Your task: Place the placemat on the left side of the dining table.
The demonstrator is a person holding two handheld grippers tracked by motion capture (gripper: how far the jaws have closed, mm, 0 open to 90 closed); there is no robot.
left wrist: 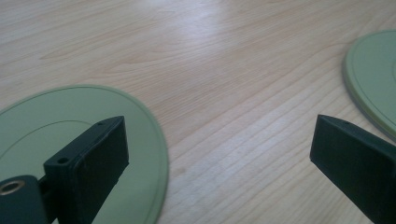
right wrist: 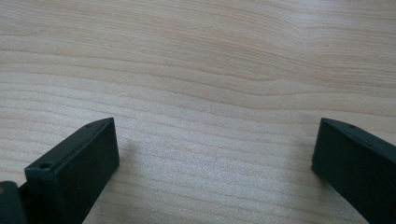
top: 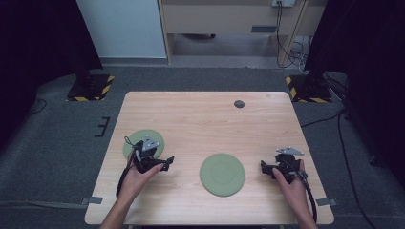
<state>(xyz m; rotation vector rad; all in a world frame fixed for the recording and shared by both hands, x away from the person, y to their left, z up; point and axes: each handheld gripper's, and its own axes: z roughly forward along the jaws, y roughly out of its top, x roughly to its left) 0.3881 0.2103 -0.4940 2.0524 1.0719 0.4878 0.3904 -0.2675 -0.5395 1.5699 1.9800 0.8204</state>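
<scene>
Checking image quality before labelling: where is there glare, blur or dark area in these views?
High view: sharp, evenly lit pale wooden table, black upper corners. Left gripper view: soft glare band on the wood, the near black jaws blurred, the flat round green plate fairly clear. Right gripper view: crisp grain, faint shadow beside one jaw.
</scene>
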